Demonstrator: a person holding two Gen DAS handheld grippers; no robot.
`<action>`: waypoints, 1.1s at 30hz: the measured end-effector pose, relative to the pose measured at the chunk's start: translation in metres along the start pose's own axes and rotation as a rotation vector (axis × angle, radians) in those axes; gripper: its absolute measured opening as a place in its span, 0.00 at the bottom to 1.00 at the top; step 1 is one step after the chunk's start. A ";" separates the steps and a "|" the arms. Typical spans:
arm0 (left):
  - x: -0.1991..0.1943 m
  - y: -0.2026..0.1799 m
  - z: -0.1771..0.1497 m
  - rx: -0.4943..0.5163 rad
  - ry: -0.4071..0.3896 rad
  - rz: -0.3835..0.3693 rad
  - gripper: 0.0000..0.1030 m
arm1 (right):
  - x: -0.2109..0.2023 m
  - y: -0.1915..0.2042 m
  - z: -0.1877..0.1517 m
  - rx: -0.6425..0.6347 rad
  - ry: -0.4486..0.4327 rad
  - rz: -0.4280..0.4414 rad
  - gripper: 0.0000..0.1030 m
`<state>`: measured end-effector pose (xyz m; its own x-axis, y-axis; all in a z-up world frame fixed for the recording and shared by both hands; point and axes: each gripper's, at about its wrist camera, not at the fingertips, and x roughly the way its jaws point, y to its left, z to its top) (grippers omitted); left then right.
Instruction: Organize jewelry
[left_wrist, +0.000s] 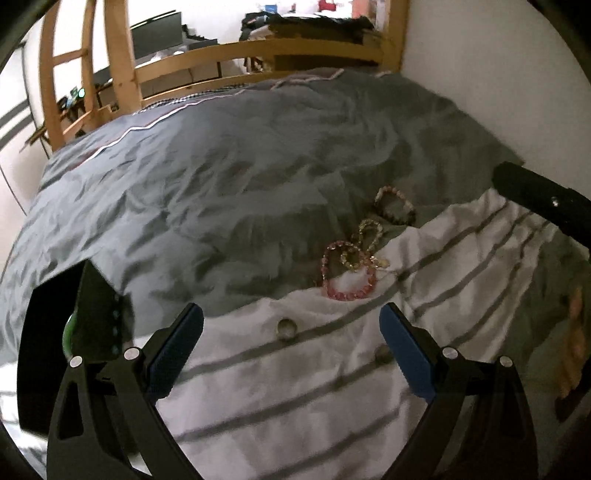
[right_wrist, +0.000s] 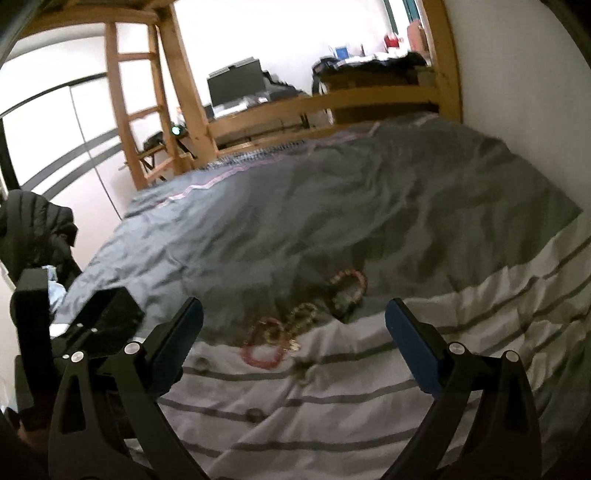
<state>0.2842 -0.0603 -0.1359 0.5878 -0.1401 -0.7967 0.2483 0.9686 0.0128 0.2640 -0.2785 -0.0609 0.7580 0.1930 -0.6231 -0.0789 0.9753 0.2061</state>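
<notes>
Three bead bracelets lie together on the bed where grey duvet meets striped white cloth. A pink bracelet (left_wrist: 347, 275) (right_wrist: 264, 347) is nearest, a gold one (left_wrist: 364, 243) (right_wrist: 301, 319) overlaps it, and a dark mixed-bead one (left_wrist: 395, 205) (right_wrist: 349, 290) sits beyond. Two small rings (left_wrist: 286, 328) (left_wrist: 382, 355) rest on the white cloth. A black box (left_wrist: 74, 332) (right_wrist: 107, 317) stands at the left. My left gripper (left_wrist: 291, 350) hangs open just short of the bracelets, empty. My right gripper (right_wrist: 293, 343) is open too, above the pink bracelet.
The grey duvet (left_wrist: 221, 184) covers most of the bed. A wooden bed frame (right_wrist: 192, 122) and ladder rise at the far end, with a desk and monitor (right_wrist: 236, 83) behind. A white wall runs along the right. A dark jacket (right_wrist: 33, 236) hangs left.
</notes>
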 end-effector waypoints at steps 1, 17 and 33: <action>0.007 -0.001 0.002 0.001 0.007 0.002 0.92 | 0.007 -0.001 -0.001 0.000 0.012 -0.001 0.95; 0.093 0.017 -0.003 -0.060 0.224 0.038 0.54 | 0.137 0.024 -0.042 -0.171 0.230 -0.080 0.44; 0.057 0.017 0.009 -0.080 0.111 -0.019 0.10 | 0.093 -0.003 -0.027 0.013 0.051 -0.004 0.08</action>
<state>0.3291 -0.0538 -0.1759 0.4940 -0.1398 -0.8582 0.1940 0.9798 -0.0479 0.3175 -0.2607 -0.1396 0.7239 0.1949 -0.6618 -0.0676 0.9747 0.2131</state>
